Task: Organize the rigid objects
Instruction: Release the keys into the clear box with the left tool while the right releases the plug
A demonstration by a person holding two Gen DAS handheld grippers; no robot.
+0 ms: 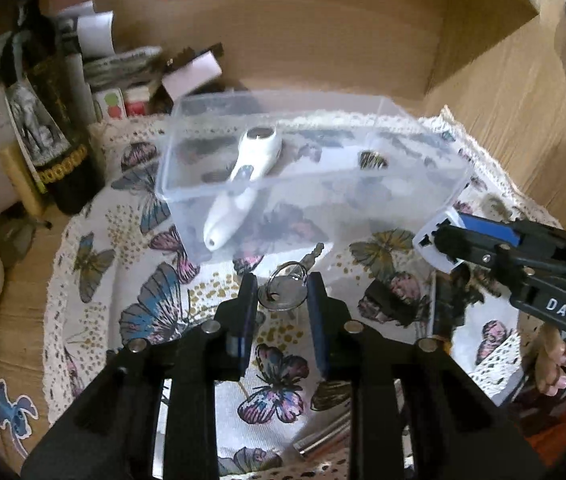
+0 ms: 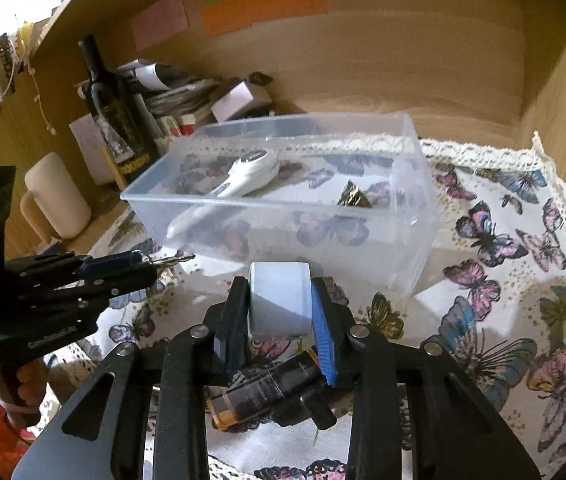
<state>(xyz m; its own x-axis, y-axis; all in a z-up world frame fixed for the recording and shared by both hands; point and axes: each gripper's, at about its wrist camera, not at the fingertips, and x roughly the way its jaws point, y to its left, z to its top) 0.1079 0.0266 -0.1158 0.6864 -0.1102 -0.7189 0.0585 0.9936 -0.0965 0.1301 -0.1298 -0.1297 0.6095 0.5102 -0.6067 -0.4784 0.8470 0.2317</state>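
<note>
A clear plastic box (image 1: 423, 196) (image 2: 411, 240) stands on the butterfly cloth; inside lie a white handheld device (image 1: 243, 176) (image 2: 243, 180) and a small dark-gold item (image 1: 373, 159) (image 2: 354, 197). My left gripper (image 1: 283, 296) (image 2: 139, 266) is shut on a silver key (image 1: 283, 294) with a ring, held just in front of the box; the key tip (image 2: 175, 259) pokes out in the right wrist view. My right gripper (image 2: 281, 300) (image 1: 443, 240) is shut on a white rectangular block (image 2: 281, 300) (image 1: 433, 240), above the cloth near the box's front wall.
A dark tube (image 2: 267, 392) and a black clip (image 1: 387, 300) lie on the cloth under the grippers. A dark wine bottle (image 2: 115, 112), papers (image 2: 179, 92) and a cream mug (image 2: 57, 200) crowd the left. Wooden walls enclose the back and right.
</note>
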